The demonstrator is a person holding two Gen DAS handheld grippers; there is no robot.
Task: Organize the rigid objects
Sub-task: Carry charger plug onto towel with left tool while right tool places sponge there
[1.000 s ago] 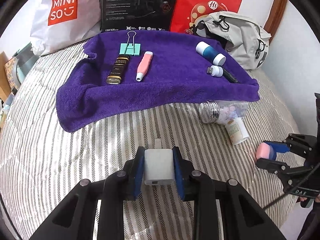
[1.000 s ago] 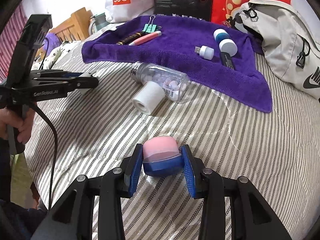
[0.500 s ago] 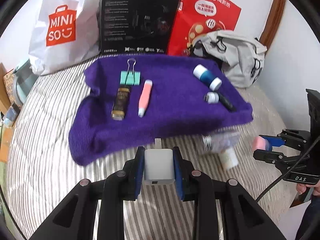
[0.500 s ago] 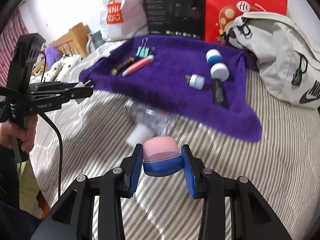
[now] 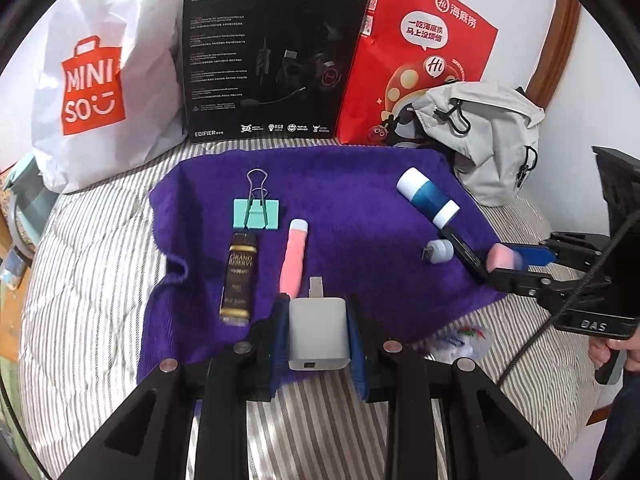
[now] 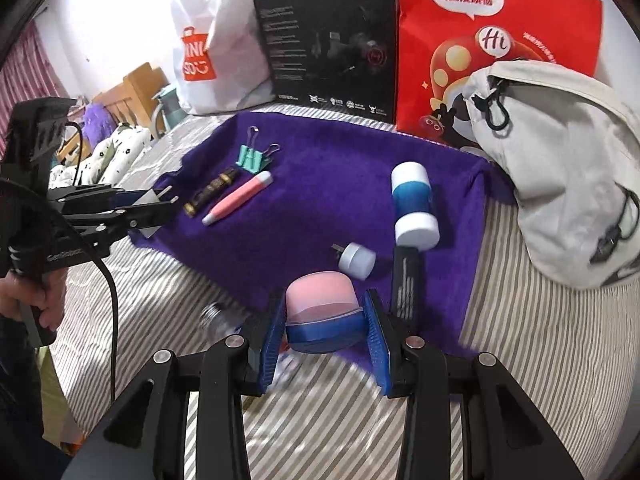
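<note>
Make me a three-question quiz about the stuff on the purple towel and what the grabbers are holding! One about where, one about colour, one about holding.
1. Where is the green binder clip?
A. On the purple towel
B. In the backpack
C. On the stripes

2. What colour is the pen-shaped thing beside the dark bottle?
A. Yellow
B. Pink
C. Black

3. What is the left hand-held gripper doing?
A. Open, empty
B. Holding a cup
C. Gripping a white charger

Answers: 1 A, the clip lies on the towel. 2 B, its body is pink. 3 C, the charger sits clamped between both fingers.
</note>
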